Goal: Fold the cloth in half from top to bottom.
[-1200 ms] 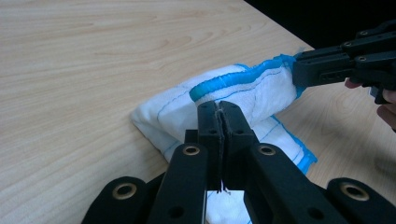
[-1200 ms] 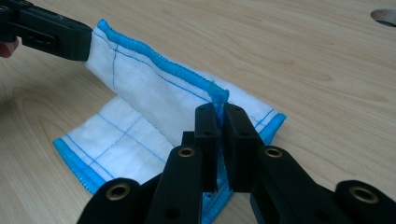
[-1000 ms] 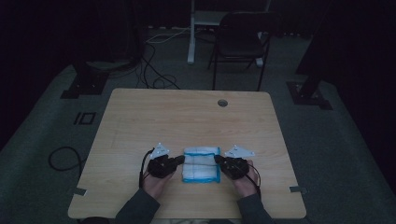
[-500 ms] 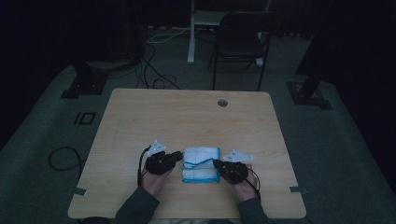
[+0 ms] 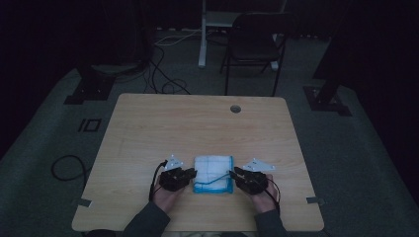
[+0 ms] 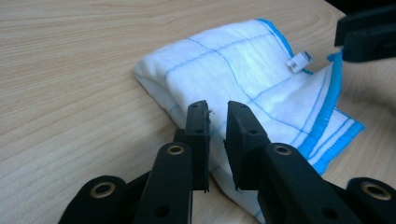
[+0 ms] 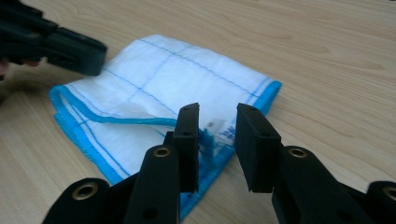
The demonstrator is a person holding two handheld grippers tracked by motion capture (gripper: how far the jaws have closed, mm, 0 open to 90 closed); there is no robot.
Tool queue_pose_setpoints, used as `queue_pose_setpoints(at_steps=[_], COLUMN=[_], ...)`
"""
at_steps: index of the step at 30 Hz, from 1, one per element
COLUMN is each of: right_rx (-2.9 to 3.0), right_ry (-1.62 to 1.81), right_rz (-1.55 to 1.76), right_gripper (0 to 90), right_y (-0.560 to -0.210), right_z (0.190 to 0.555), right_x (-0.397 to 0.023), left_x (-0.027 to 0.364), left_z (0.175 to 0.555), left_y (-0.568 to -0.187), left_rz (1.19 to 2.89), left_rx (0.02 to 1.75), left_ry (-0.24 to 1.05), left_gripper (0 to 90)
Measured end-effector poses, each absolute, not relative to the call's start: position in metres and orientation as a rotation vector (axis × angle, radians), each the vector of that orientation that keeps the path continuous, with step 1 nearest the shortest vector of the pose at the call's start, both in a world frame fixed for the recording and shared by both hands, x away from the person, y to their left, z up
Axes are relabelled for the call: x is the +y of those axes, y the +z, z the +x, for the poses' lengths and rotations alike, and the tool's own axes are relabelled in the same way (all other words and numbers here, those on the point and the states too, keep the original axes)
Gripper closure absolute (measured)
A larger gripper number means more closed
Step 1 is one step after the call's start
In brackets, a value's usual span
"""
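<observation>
Partly behind the right claw (image 7: 217, 128), the cloth's (image 7: 154, 88) tag blurs.

The high view looks down and forward from above the person's side of the table (image 5: 148, 128). Each gripper view sits low, looking along its own jaws. Both share the cloth (image 6: 243, 74) just ahead, each catching the opposite claw beyond it.

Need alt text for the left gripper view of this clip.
A folded white cloth with blue edging and grid lines lies on a light wooden table. The left gripper, jaws slightly apart, sits at its near fold; the right gripper is at the far corner.
</observation>
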State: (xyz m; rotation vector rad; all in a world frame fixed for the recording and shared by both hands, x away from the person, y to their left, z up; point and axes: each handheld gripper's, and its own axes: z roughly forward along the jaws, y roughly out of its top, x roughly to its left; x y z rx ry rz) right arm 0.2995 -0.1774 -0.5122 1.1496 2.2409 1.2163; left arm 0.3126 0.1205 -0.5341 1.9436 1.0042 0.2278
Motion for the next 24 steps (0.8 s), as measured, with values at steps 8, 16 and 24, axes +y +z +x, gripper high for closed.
queue_pose_setpoints(at_steps=[8,16,24], right_rx=[2.181,2.17,2.164], right_ry=[1.209,1.126,1.098], right_rz=[1.235,1.304,1.353], right_gripper=[67.6,64.1,62.9], right_y=[-0.517,-0.527,-0.535], right_z=[0.305,0.311,0.314], right_x=[-0.195,-0.205,-0.21], left_x=[0.12,0.13,0.147], left_z=[0.3,0.301,0.31], left_y=[-0.54,-0.536,-0.535], left_rz=[1.987,1.966,1.967], left_rx=[0.983,0.99,1.023], left_ry=[0.258,0.27,0.336], left_gripper=[78.4,76.4,73.1])
